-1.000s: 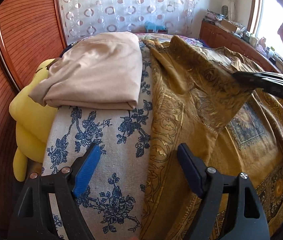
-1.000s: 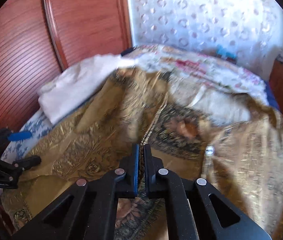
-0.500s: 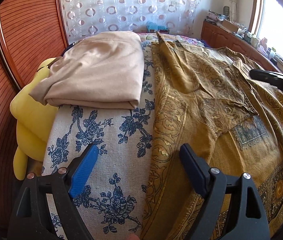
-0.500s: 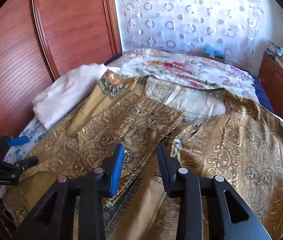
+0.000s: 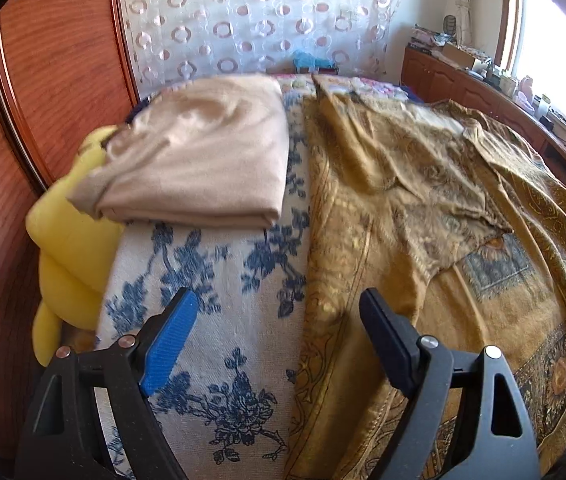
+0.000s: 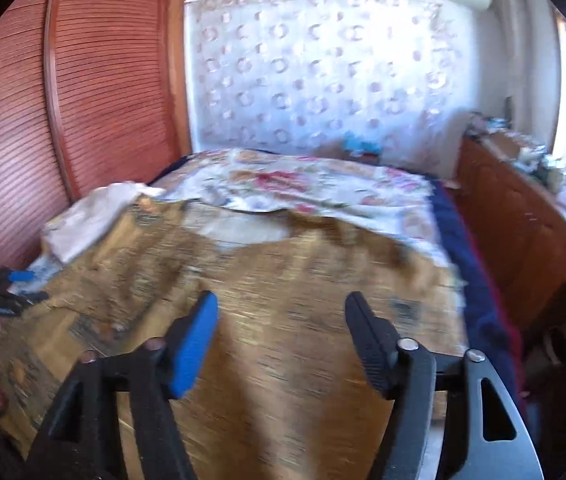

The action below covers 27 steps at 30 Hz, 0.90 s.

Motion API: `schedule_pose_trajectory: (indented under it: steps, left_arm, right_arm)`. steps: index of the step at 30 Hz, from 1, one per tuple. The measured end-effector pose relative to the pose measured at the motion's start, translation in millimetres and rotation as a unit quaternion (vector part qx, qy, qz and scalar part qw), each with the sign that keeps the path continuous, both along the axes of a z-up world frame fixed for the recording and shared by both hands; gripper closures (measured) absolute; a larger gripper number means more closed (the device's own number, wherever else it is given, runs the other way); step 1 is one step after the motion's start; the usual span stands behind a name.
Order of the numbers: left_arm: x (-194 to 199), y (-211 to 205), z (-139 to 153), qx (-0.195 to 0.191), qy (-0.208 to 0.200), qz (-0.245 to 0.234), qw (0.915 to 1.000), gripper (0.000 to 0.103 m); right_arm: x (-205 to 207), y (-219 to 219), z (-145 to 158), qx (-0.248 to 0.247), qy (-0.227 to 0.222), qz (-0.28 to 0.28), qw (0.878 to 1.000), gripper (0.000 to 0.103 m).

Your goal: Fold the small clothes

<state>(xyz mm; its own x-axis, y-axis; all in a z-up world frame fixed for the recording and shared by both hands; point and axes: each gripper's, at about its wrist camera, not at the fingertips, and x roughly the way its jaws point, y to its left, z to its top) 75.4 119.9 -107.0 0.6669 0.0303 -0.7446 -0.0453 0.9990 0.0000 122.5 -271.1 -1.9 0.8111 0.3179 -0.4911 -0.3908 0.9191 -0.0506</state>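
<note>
A gold patterned garment lies spread on the bed, with one part folded over its middle. It also fills the right wrist view, which is blurred. My left gripper is open and empty, low over the garment's left edge. My right gripper is open and empty above the garment. The left gripper also shows at the far left of the right wrist view.
A folded beige garment lies on the blue-flowered cloth. A yellow plush toy sits by the wooden wardrobe. A floral quilt covers the far bed. A wooden cabinet with clutter stands at right.
My right gripper opened and let go of the gold garment's flap, which now lies folded flat. It then pulled back and swung right. The left gripper stayed open and barely moved.
</note>
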Motion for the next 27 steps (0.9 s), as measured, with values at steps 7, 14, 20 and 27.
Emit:
schedule_pose_trajectory:
  steps: [7, 14, 20, 27]
  left_arm:
    - [2, -30, 31, -0.007, -0.046, -0.027, 0.9985, 0.018]
    - [23, -76, 30, -0.01, -0.039, -0.081, 0.9959, 0.018]
    - [38, -99, 16, -0.014, -0.012, -0.105, 0.9943, 0.018]
    - [46, -109, 0, -0.001, 0.02, -0.114, 0.9933, 0.018]
  right_arm:
    - [-4, -77, -31, 0.016, 0.045, -0.078, 0.996, 0.034]
    - [7, -118, -62, 0.057, 0.113, -0.119, 0.985, 0.034]
    - [14, -139, -72, 0.097, 0.155, -0.122, 0.976, 0.034]
    - [39, -149, -70, 0.119, 0.187, -0.117, 0.968, 0.042]
